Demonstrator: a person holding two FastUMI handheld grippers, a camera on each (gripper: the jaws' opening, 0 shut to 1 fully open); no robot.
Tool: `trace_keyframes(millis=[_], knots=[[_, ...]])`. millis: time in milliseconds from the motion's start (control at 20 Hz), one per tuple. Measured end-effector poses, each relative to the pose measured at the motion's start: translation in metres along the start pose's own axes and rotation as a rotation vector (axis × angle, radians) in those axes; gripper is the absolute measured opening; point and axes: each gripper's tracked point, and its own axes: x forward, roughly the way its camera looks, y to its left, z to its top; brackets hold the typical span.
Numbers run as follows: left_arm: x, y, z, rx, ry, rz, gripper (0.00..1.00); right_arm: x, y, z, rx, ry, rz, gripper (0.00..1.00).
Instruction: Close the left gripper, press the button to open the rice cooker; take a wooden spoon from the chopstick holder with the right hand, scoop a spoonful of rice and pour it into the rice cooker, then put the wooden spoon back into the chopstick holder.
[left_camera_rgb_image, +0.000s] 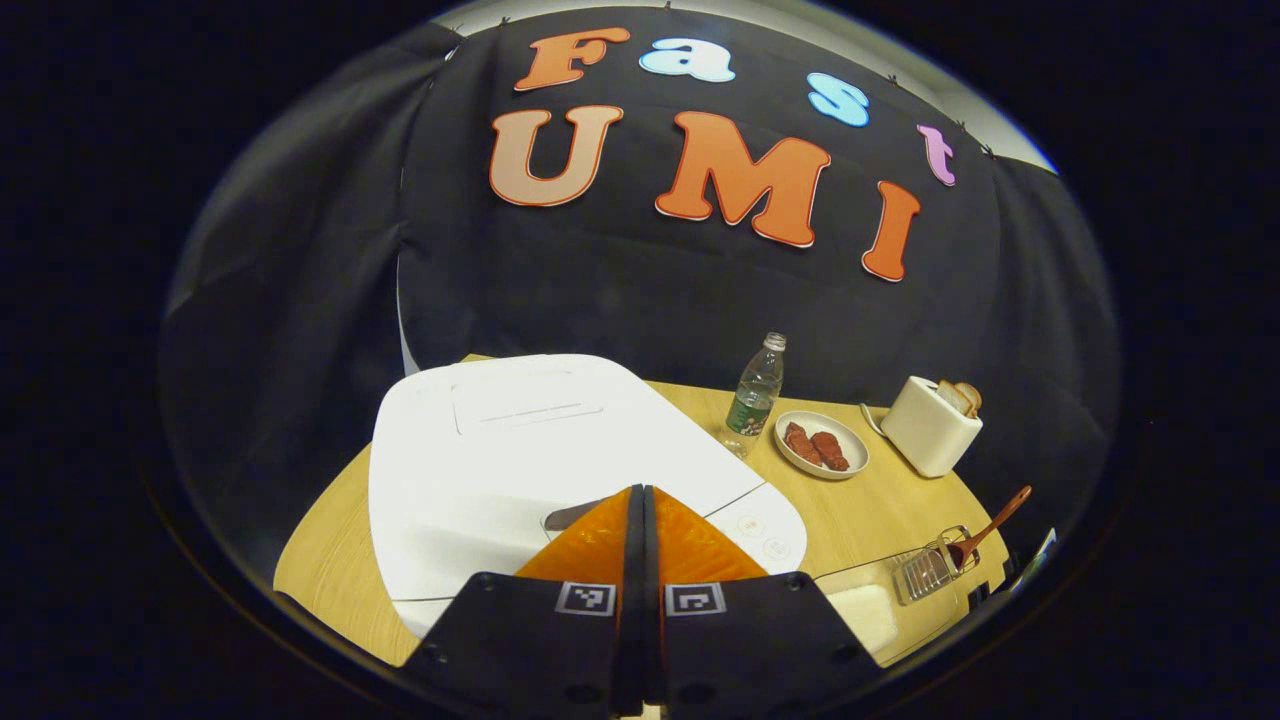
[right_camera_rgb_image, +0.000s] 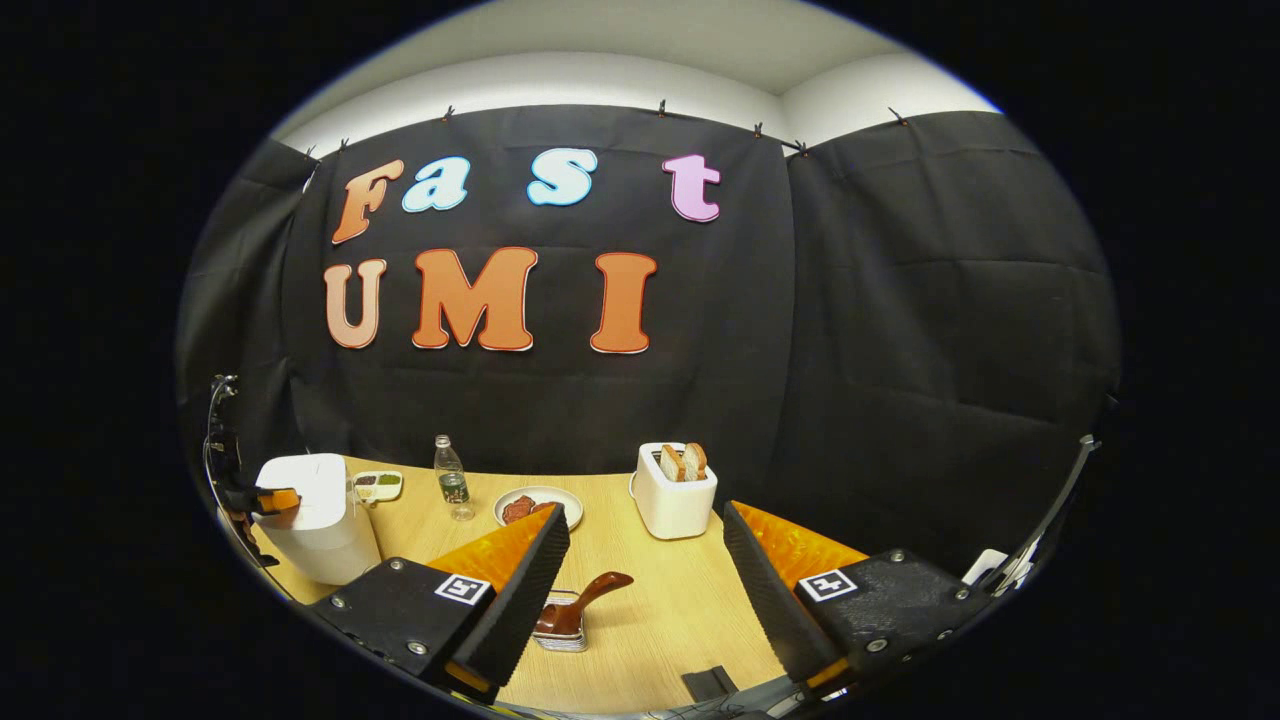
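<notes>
The rice cooker (left_camera_rgb_image: 520, 470) sits at the centre-left of the left gripper view, lid down, directly beyond the left hand-held gripper (left_camera_rgb_image: 640, 495), whose two fingers are pressed together with nothing between them and whose tips lie over the front edge of the lid, just beside the dark button (left_camera_rgb_image: 572, 516). Whether the tips touch the button cannot be told.

The wooden spoon (left_camera_rgb_image: 985, 528) stands in the wire chopstick holder (left_camera_rgb_image: 935, 570) at the lower right of that view, bowl down, its long handle slanting up and to the right. A clear container of rice (left_camera_rgb_image: 860, 600) lies just left of the holder.

In the right gripper view the right hand-held gripper (right_camera_rgb_image: 645, 590) has its fingers wide apart, holding nothing; the spoon and holder show between them, low in the frame, handle pointing upper right.

Farther back on the wooden counter (right_camera_rgb_image: 650, 610) stand a water bottle (right_camera_rgb_image: 452, 478), a plate of meat (right_camera_rgb_image: 538, 505) and a toaster (right_camera_rgb_image: 675, 492) with bread.
</notes>
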Motion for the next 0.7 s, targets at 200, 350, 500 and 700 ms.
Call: trace_keyframes(millis=[200, 350, 500, 700], knots=[[-0.001, 0.000, 0.002, -0.034, 0.003, 0.001, 0.05, 0.002, 0.004, -0.005, -0.012, 0.009, 0.010, 0.96], [0.002, 0.016, 0.010, -0.050, -0.002, 0.047, 0.05, 0.005, 0.009, -0.005, -0.011, 0.008, 0.021, 0.96], [0.003, 0.021, 0.007, -0.066, 0.039, 0.044, 0.05, 0.010, 0.011, -0.007, -0.013, 0.013, 0.026, 0.96], [0.004, 0.021, 0.000, -0.063, 0.067, 0.058, 0.05, 0.016, 0.018, -0.012, 0.004, 0.025, 0.039, 0.96]])
